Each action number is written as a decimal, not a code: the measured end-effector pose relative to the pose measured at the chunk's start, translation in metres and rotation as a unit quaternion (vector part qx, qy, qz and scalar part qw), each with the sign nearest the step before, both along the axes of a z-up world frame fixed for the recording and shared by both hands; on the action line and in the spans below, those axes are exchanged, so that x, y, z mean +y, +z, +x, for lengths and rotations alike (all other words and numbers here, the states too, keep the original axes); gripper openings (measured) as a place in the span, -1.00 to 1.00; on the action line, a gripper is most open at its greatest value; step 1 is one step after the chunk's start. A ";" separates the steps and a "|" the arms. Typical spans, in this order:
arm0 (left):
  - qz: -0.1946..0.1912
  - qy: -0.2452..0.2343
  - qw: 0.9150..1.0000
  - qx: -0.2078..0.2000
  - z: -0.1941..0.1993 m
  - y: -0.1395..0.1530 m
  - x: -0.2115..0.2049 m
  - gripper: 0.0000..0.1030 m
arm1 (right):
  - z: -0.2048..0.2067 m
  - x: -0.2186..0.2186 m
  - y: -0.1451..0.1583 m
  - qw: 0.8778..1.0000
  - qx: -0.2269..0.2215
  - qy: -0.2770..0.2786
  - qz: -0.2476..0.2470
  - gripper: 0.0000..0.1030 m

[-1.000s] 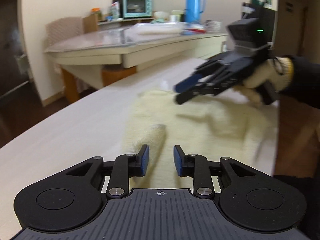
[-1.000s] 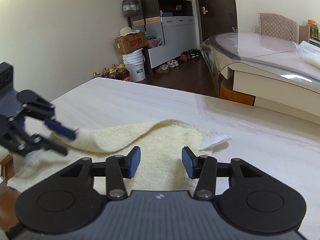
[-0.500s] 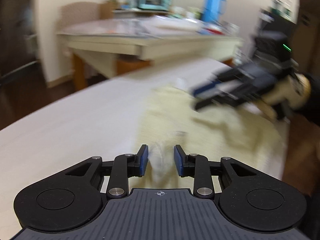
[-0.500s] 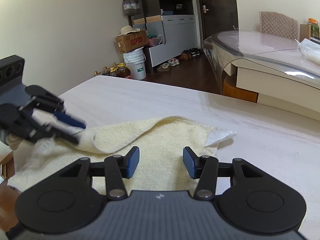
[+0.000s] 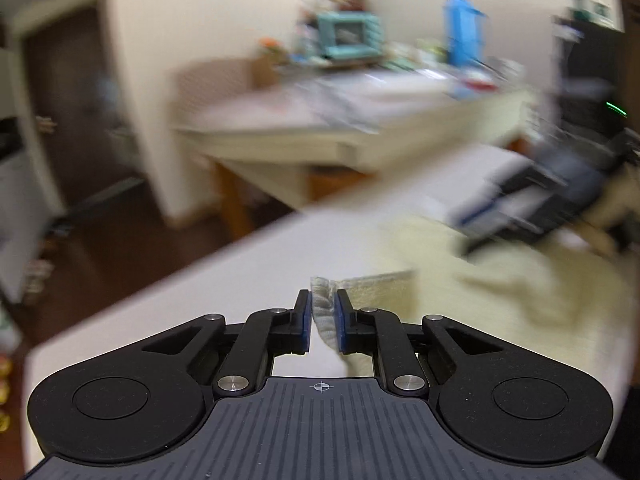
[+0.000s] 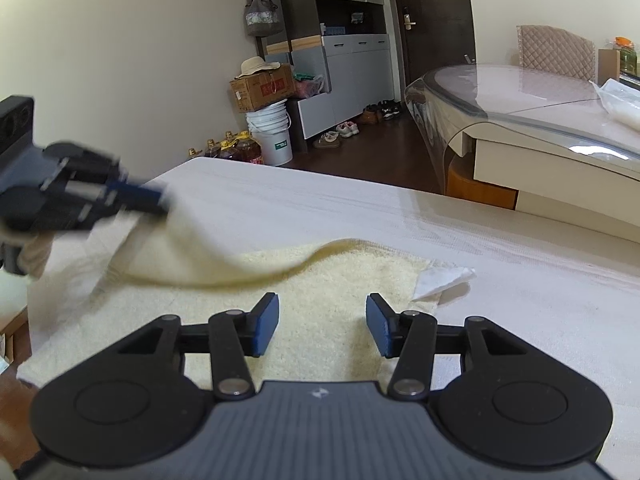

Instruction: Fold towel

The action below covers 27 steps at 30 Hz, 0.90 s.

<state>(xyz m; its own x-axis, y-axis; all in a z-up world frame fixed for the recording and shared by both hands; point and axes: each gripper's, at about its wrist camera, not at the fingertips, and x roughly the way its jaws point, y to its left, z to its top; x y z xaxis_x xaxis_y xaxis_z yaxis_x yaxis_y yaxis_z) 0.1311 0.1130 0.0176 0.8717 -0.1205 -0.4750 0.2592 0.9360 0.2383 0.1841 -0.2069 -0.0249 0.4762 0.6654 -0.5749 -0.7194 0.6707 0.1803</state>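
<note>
Because the left wrist view is smeared with motion blur, the far table and the right gripper (image 5: 516, 216) are only vague shapes there, yet the left gripper (image 5: 323, 320) shows sharply, its jaws just closed onto a pinched corner of the cream towel (image 5: 500, 300). Only the right wrist view shows the towel (image 6: 320, 320) clearly, lying on the pale table (image 6: 520, 280), its lifted edge running across toward the left gripper (image 6: 156, 200). The right gripper (image 6: 322, 328) hovers half open over it, holding nothing.
</note>
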 end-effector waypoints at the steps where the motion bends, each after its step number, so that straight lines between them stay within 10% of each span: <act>1: 0.018 0.028 0.999 -0.007 0.006 -0.002 0.004 -0.74 | -0.001 0.001 0.001 1.000 0.000 0.001 -0.001 0.01; 5: 0.008 0.080 0.997 -0.005 0.013 -0.005 0.017 -0.59 | -0.005 0.001 0.002 1.000 -0.001 0.003 0.000 0.01; 10: -0.042 -0.012 0.998 0.051 -0.010 -0.013 -0.005 -0.46 | -0.006 0.002 -0.003 1.000 0.000 0.008 -0.011 0.01; 27: 0.008 -0.033 0.996 0.084 -0.016 -0.030 -0.021 -0.27 | -0.074 -0.035 0.023 0.996 -0.045 0.046 -0.063 0.01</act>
